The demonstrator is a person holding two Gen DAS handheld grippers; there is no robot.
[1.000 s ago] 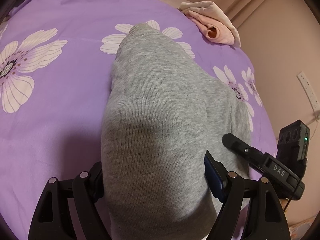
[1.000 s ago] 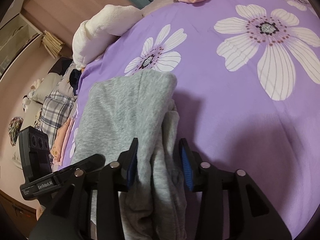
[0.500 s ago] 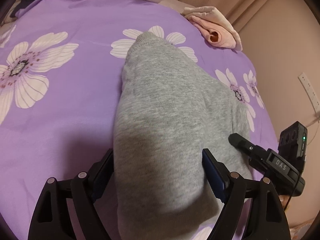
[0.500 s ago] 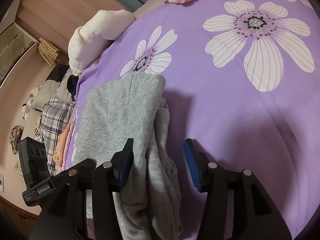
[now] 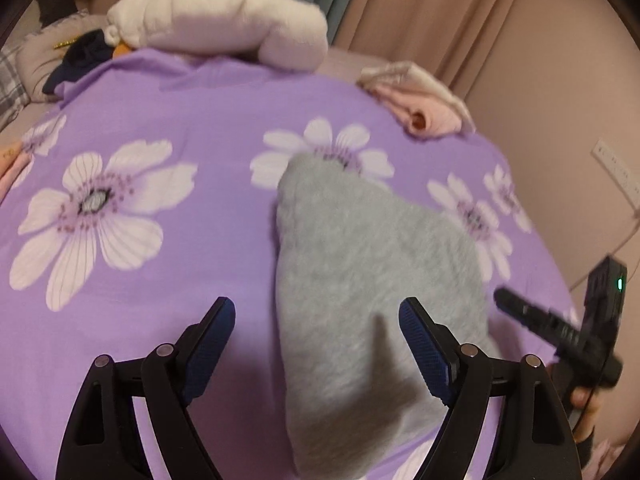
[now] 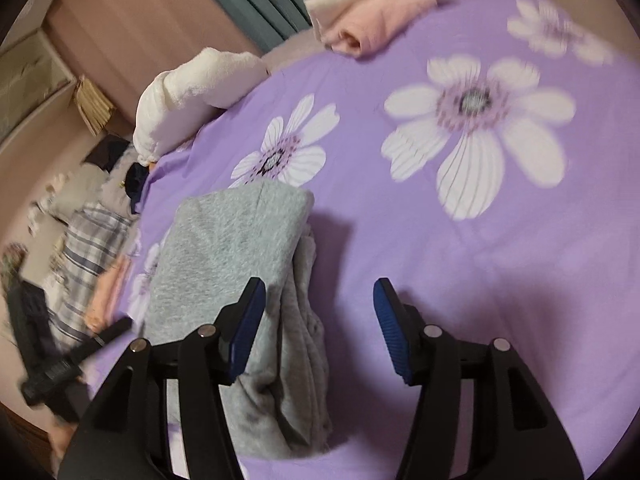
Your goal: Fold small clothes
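Here the left gripper [image 5: 318, 312] is spread wide and the right gripper [image 6: 320, 296] has just been opening, both holding nothing, over the folded gray clothes [image 5: 372, 280] on the purple bed [image 5: 180, 264], with pink clothes [image 5: 424, 114] far behind.

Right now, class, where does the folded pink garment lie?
The folded pink garment lies at the far right edge of the purple flowered bedspread, beyond the grey knitted garment, right of the white plush bundle.

Floral purple bedspread [image 5: 168, 264], white plush bundle [image 5: 224, 16]
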